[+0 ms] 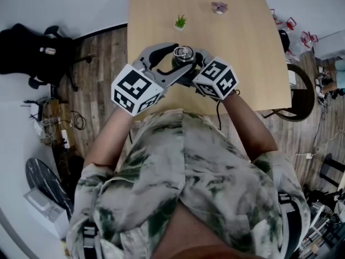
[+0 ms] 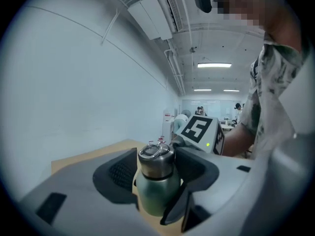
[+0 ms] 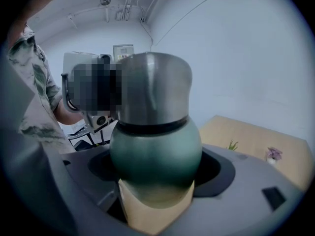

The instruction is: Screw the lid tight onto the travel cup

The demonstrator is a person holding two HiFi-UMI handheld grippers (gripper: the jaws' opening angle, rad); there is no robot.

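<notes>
A travel cup with a green body and a steel lid [image 1: 183, 53] stands on the wooden table [image 1: 242, 47] just in front of me. My left gripper [image 1: 178, 61] reaches in from the left, its jaws closed around the lid and shoulder. In the left gripper view the ring-topped lid [image 2: 155, 157] sits between the dark pads [image 2: 117, 173]. My right gripper [image 1: 193, 63] comes from the right. In the right gripper view its jaws hug the green body [image 3: 155, 151] low down, with the lid [image 3: 153, 90] above. The cup's base is hidden.
A small potted plant [image 1: 180, 22] and a pink flower ornament [image 1: 219, 7] stand further back on the table. A black chair [image 1: 32, 50] is on the floor at the left. Cables and a dark round seat [image 1: 302, 93] lie off the right edge.
</notes>
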